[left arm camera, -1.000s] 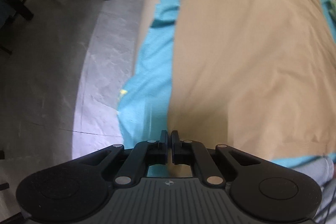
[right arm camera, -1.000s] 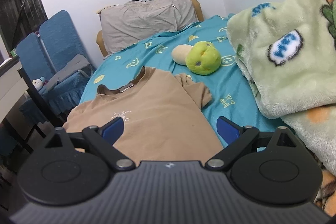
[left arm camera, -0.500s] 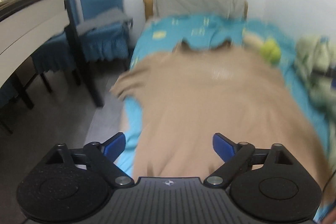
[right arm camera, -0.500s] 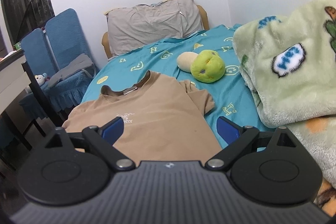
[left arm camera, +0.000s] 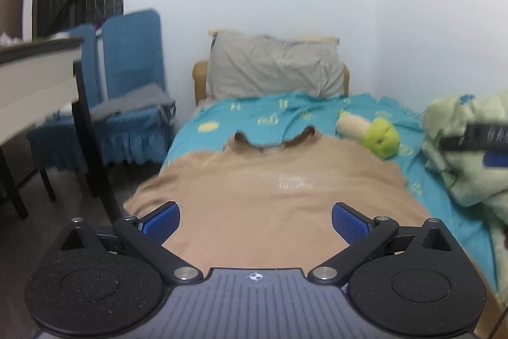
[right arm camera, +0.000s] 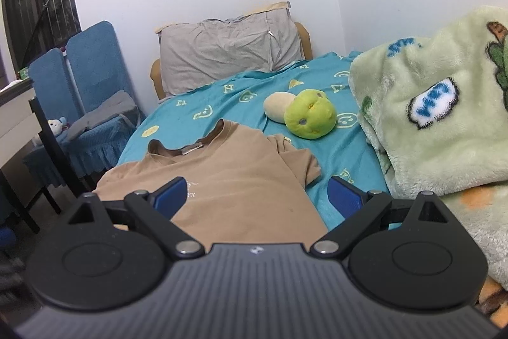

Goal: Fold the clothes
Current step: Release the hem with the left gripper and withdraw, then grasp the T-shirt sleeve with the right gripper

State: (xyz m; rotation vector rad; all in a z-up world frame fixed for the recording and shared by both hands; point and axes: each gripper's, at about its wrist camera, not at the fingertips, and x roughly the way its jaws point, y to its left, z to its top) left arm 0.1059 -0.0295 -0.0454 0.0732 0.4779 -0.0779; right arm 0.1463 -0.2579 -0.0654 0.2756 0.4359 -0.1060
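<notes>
One tan shirt (right arm camera: 235,180) lies spread flat on the bed (right arm camera: 343,154), collar toward twelve o'clock, no fold visible in it. Both the left tongs (left arm camera: 255,221) and right tongs (right arm camera: 258,196) gape wide, holding nothing; all folding seemingly remains.

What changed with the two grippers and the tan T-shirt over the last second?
The left gripper, shut on the hem of the tan cotton T-shirt a second ago, let go, opened, and tipped up to face the headboard. The right gripper stayed open. The shirt remains spread flat on the turquoise bedsheet.
</notes>
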